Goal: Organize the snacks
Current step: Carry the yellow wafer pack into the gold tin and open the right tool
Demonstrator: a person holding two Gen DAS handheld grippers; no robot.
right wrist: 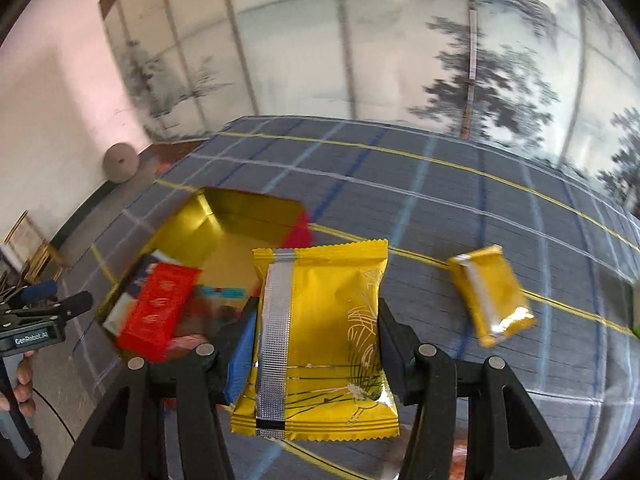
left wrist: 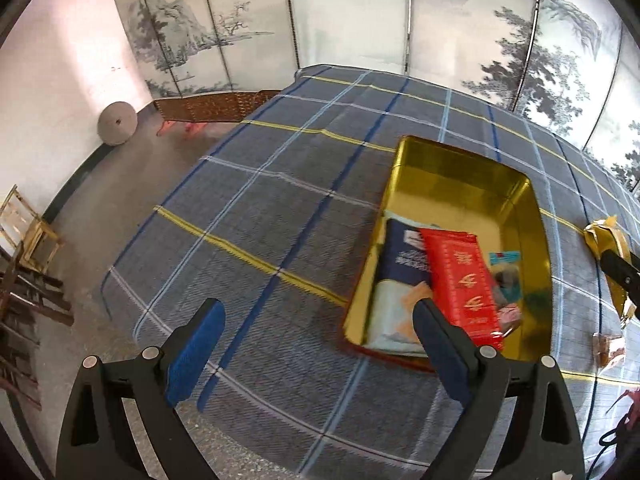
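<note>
- The right claw [right wrist: 316, 356] is clamped on a yellow snack packet [right wrist: 320, 336], pads against its two side edges; the packet stands upright between the fingers with its long axis along them, silver back seam facing the camera.
- The gold tin [right wrist: 224, 216] lies ahead and to the left of that packet in the right wrist view, open side up on the plaid-covered desk [right wrist: 460, 208]. By my reading, the coming move turns on this: the packet has to travel leftward and forward to get over the tin.
- The near end of the tin already holds a red box [left wrist: 460, 276] lying on a blue-and-white packet [left wrist: 404, 264], with smaller packets beside them; the far end looks bare, so that is probably the better drop spot.
- The left claw [left wrist: 320, 344] is spread wide and grips nothing; it hangs over the desk just left of the tin's near corner.
- A second yellow packet [right wrist: 492, 296] lies flat on the desk, well to the right of the held one, nearer the right hand.
</note>
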